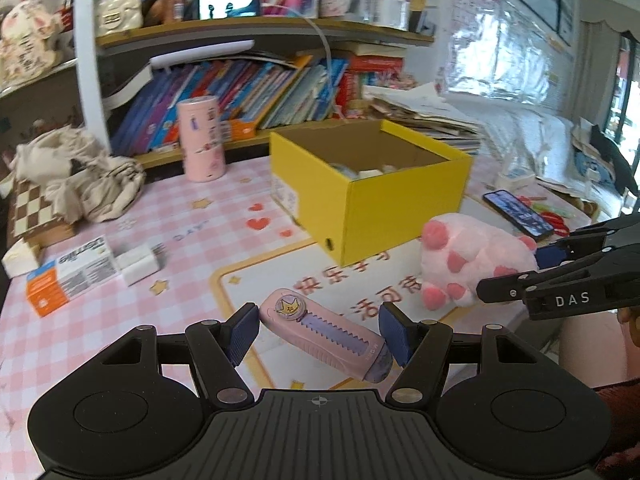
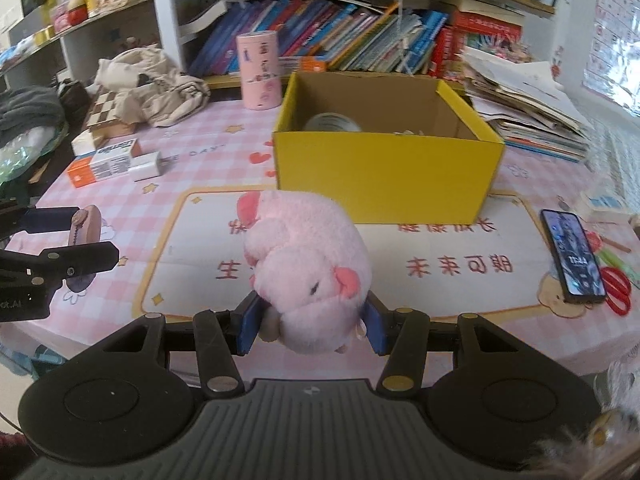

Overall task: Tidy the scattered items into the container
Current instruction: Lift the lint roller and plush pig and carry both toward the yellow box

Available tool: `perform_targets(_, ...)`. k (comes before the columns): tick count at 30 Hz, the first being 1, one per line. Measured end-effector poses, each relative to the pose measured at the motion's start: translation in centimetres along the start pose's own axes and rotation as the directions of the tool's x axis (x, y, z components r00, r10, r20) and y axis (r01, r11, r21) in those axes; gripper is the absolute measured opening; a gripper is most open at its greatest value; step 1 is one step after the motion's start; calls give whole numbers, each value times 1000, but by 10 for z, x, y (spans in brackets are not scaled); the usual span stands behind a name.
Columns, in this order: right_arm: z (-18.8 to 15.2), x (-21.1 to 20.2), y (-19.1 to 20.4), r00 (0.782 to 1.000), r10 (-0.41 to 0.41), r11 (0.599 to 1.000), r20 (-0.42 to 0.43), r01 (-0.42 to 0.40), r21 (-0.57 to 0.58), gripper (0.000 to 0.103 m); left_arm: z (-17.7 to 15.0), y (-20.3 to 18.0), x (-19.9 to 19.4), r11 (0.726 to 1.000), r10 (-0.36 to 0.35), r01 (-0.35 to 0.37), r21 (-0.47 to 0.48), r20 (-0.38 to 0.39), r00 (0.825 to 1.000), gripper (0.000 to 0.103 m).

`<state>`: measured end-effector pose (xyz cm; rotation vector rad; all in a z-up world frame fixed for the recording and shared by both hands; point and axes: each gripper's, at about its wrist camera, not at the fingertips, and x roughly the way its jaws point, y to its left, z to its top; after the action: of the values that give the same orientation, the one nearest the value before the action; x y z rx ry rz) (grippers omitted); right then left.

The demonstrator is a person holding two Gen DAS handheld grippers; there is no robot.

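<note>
"DAS" – right claw (image 1: 490,294); "DAY" – tablecloth (image 1: 184,236)

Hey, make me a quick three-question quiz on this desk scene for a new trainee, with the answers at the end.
1. True or false: the right gripper is clamped on the pink plush toy.
2. What lies between the left gripper's pads: A) the phone, B) the pink utility knife, C) the red scissors?
3. Fill in: the yellow box stands open and is ____ empty.

Key
1. True; both blue pads press into its sides.
2. B; it lies slantwise between the pads, carried above the table.
3. Not; a tape roll shows inside.
</note>
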<state>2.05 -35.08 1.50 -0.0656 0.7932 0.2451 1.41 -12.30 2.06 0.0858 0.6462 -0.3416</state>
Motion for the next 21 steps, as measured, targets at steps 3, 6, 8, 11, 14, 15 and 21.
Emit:
perform_targets(3, -2, -4, -6, 1000, -21, 1000, 8, 21, 12, 50, 3, -7, 2, 1000, -18, 18, 16, 5, 1000, 66)
perform_targets(6, -4, -8, -13, 999, -39, 999, 12, 38, 24, 50, 5, -14, 5, 999, -35, 35, 31, 6, 999, 66)
perform_targets(8, -6, -9, -17, 999, -47, 998, 14, 47, 33, 50, 7, -18, 7, 998, -48, 47, 42, 5, 999, 66)
perform_targets(11, -7, -11, -22, 998, -58, 997, 16, 57, 43, 50, 10, -24, 10, 996, -66, 66, 57, 3, 998, 66)
perform_targets(14, -9, -12, -29, 998, -66, 996, 15, 66, 54, 50, 13, -32, 14, 994, -81, 80, 71, 0, 997, 66)
perform_targets(15, -9, -12, -31, 998, -68, 996, 15, 68, 57, 50, 14, -34, 16, 993, -85, 85, 76, -1, 996, 66)
perform_targets(21, -9, -10, -45, 997, -74, 996, 17, 73, 57, 50, 21, -49, 27, 991, -103, 102, 92, 1, 995, 66)
